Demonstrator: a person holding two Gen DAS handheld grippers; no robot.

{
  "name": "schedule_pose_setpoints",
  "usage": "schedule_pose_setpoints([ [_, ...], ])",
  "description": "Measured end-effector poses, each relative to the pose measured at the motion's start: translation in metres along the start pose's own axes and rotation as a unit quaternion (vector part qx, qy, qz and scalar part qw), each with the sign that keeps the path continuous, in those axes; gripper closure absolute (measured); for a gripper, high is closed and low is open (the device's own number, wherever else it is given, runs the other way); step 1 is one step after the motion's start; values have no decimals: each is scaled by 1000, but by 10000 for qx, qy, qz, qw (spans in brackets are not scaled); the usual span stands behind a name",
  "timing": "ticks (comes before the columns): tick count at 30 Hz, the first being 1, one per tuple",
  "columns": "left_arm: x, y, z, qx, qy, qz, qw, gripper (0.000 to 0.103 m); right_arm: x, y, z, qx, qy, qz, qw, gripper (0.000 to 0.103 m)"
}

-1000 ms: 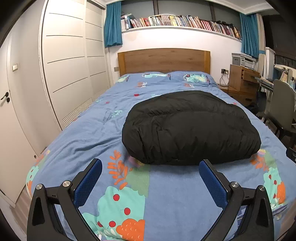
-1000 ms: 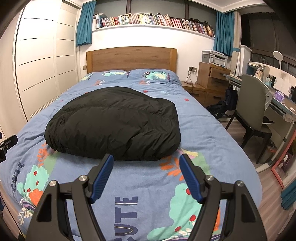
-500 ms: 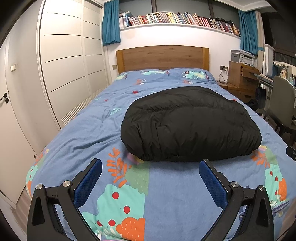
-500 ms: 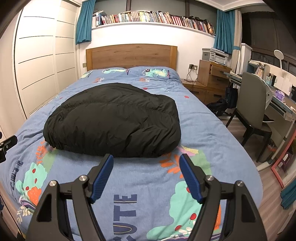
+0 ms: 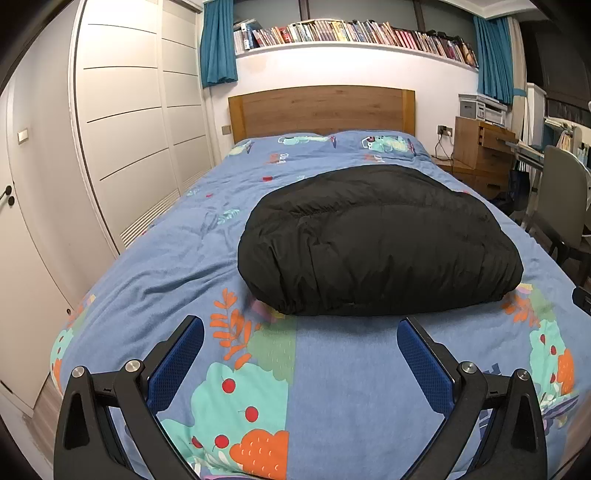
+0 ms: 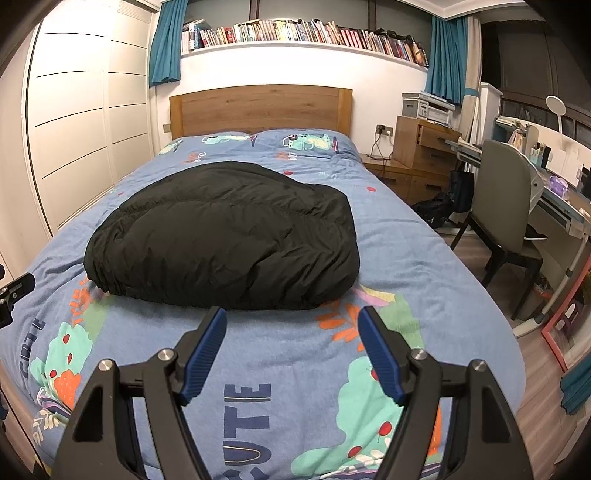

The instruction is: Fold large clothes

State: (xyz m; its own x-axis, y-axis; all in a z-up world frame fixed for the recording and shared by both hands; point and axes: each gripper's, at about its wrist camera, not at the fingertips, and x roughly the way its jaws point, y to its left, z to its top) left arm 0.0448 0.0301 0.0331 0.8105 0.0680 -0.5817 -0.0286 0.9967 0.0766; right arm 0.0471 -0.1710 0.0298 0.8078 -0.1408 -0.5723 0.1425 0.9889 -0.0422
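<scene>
Both the left gripper (image 5: 300, 332) and right gripper (image 6: 291, 321) hang spread wide, empty. The puffy black quilted jacket (image 5: 376, 243) lies folded just ahead on the blue patterned bedspread (image 5: 351, 387). Its slippery padding could spring open if pinched shallowly.

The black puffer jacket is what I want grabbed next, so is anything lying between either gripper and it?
Nothing visible: only bare bedspread separates the open left gripper and right gripper from the black puffer jacket.

The black jacket (image 5: 380, 243) hides its own sleeves; book titles (image 6: 303, 33) are unreadable.
</scene>
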Motion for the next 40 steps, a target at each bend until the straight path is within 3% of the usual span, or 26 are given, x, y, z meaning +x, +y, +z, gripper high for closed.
schedule_pose_setpoints([
  [40,7,-2,-8,77,152,-44,9998,1,3,-4,-8,5,55,-4,10000,31],
])
